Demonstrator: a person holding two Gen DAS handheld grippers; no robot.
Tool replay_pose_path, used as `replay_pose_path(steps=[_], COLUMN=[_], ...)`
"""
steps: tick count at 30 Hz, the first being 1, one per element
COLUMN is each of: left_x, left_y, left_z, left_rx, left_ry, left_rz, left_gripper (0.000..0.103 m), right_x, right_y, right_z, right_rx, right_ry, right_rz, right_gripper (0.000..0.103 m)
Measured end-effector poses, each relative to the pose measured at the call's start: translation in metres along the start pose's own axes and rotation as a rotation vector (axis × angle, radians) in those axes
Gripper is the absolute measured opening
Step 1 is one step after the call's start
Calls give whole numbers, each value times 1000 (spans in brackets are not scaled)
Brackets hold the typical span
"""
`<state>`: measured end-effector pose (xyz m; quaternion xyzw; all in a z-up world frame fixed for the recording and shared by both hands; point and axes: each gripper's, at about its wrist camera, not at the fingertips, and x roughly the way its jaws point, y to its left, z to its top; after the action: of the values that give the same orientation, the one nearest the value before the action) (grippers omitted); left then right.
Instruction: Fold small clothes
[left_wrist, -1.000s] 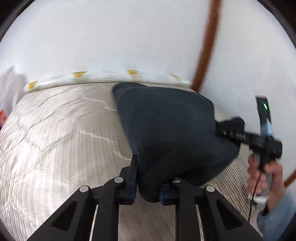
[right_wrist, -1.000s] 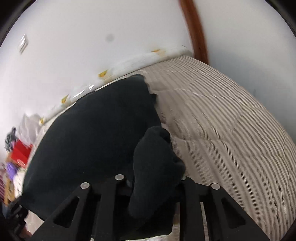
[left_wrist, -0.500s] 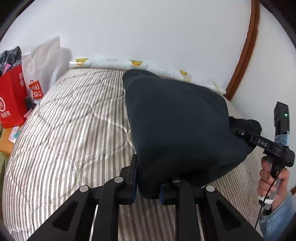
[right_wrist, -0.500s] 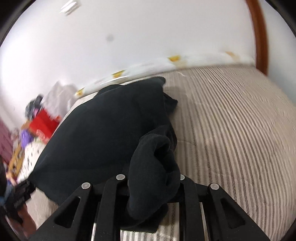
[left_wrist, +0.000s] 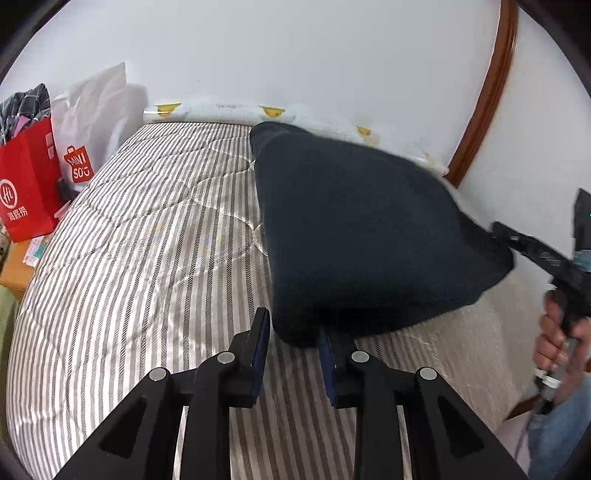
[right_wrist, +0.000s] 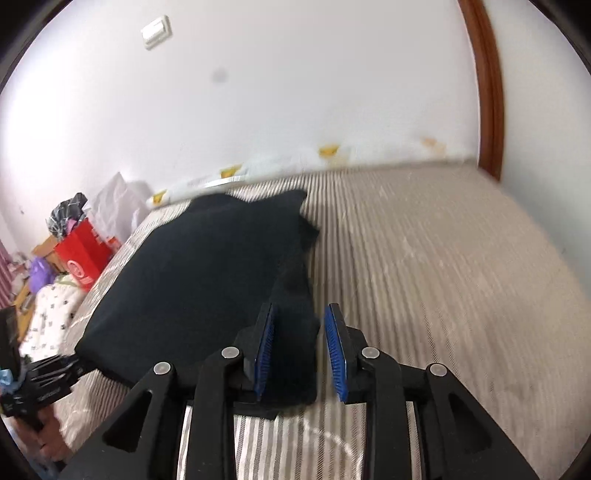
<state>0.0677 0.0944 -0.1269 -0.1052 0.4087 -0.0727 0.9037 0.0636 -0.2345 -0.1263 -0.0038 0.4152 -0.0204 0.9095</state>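
A dark navy garment (left_wrist: 362, 229) lies spread over the striped bed quilt (left_wrist: 147, 258). Its near corner sits between the fingers of my left gripper (left_wrist: 293, 328), whose jaws are opening; a gap shows beside the left pad. In the right wrist view the garment (right_wrist: 199, 273) stretches away to the left. A folded edge of it lies between the blue pads of my right gripper (right_wrist: 301, 317), whose jaws are also opening, with a gap at the right pad. The right gripper (left_wrist: 496, 227) shows at the cloth's far corner, and the left gripper (right_wrist: 77, 363) at the lower left.
A red shopping bag (left_wrist: 26, 188) and a white bag (left_wrist: 92, 122) stand left of the bed. A white roll with yellow marks (left_wrist: 221, 110) lies along the wall. Brown wooden trim (left_wrist: 484, 103) runs up on the right. A hand (left_wrist: 554, 343) holds the right gripper.
Both grippers swung across the bed with the garment, then their jaws widened. The bunched cloth in the right gripper has sunk flatter, and the bags have come into the left view.
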Motion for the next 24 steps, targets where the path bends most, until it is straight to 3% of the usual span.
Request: replay_pose_path(steps=[3,7,10,14,17,21,24], left_x=[-18,-21,-5,26,46,43,40], left_y=[-1,-6,-10,-7,-4,5,6], left_z=[1,18,31,37,31,42,58], left_rx=[8,23,44,39,51,21,35], left_ry=[-39,-66,-41,13,65,70,43], left_rz=[-1,-1,20,23,35,-22,-8], left_gripper=[31,34,34,35,42,44,45], right_x=[15,40,39,25,26,43,64], right_y=[11,6,-14,-17,-14,-3,4], right_z=[-3,-19,-23,-2,19,46,71], right_rx=[-35,-78,-15,-27,-36,-45,-54], right_ry=[22,124,167,137,124,129,136], right_rz=[23,-64,2,-6,7,30,47], right_gripper=[29,29,28,29,31,38,43])
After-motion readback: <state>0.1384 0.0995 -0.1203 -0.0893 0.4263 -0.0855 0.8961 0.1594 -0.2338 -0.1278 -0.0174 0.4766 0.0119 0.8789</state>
